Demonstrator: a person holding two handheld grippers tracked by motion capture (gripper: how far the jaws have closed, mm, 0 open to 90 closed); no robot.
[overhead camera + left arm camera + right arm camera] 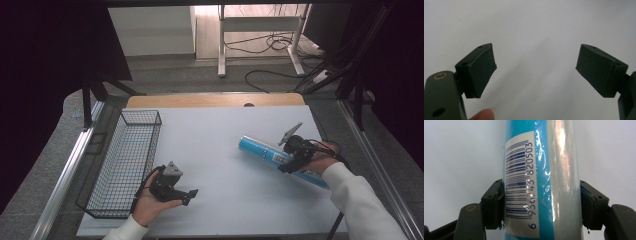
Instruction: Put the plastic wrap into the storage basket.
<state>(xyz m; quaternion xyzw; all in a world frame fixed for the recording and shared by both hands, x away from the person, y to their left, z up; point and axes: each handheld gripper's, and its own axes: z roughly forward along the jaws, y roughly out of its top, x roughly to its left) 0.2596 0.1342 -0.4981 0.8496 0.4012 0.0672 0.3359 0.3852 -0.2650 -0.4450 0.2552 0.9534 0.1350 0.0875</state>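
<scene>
Blue tube [541, 180] is clamped between the right gripper [295, 155] jaws but not lifted, while the left gripper [172, 187] is held wide open and empty beside the unfilled wire basket [125, 165].

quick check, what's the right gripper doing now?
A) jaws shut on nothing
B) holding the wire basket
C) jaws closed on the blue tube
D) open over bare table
C: in the right gripper view both jaws of the right gripper press against the sides of the blue tube, which lies on the white table; the wire basket sits far off at the left edge.
</scene>
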